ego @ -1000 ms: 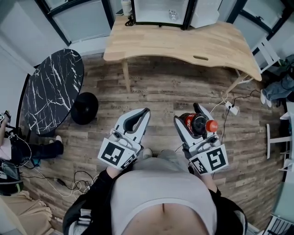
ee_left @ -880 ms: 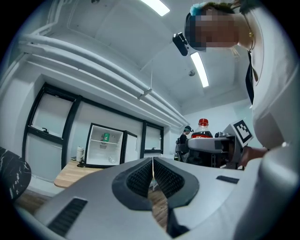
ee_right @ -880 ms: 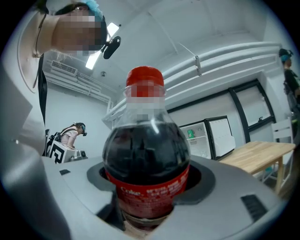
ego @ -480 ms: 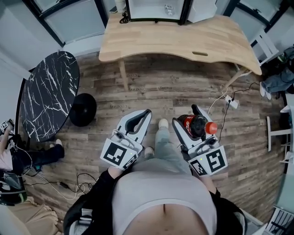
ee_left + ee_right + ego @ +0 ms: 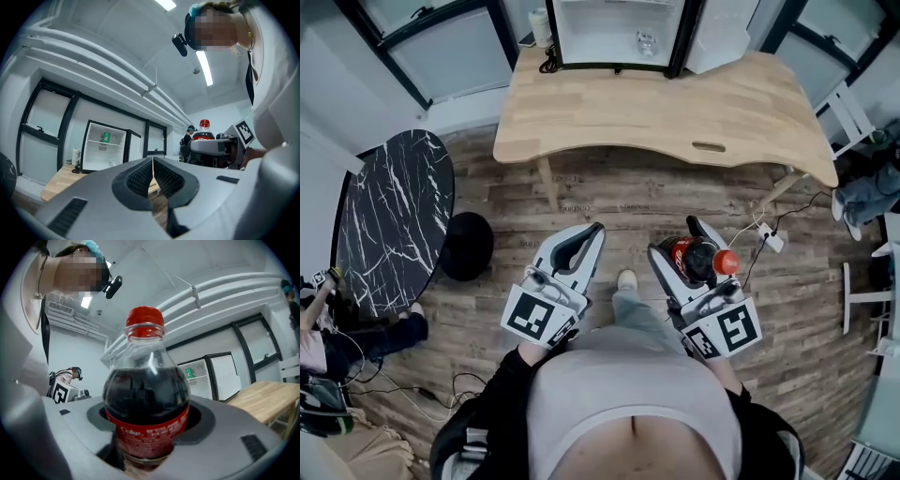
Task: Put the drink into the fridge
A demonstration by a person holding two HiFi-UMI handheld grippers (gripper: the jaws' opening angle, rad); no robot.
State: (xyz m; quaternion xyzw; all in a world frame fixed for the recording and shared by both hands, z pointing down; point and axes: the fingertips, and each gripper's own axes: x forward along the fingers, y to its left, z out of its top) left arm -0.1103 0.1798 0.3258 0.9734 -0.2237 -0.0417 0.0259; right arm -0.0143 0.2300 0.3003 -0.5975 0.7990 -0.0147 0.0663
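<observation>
One green can (image 5: 106, 137) in open fridge (image 5: 95, 157)

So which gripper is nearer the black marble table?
Left. The left gripper is right of the marble table; the right gripper, holding the cola bottle, is farther right.

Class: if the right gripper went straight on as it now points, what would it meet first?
Only open floor lies ahead of the right gripper and its bottle. Beyond, probably the wooden table, or the open fridge on it if the gripper clears its top; height is unclear.
</observation>
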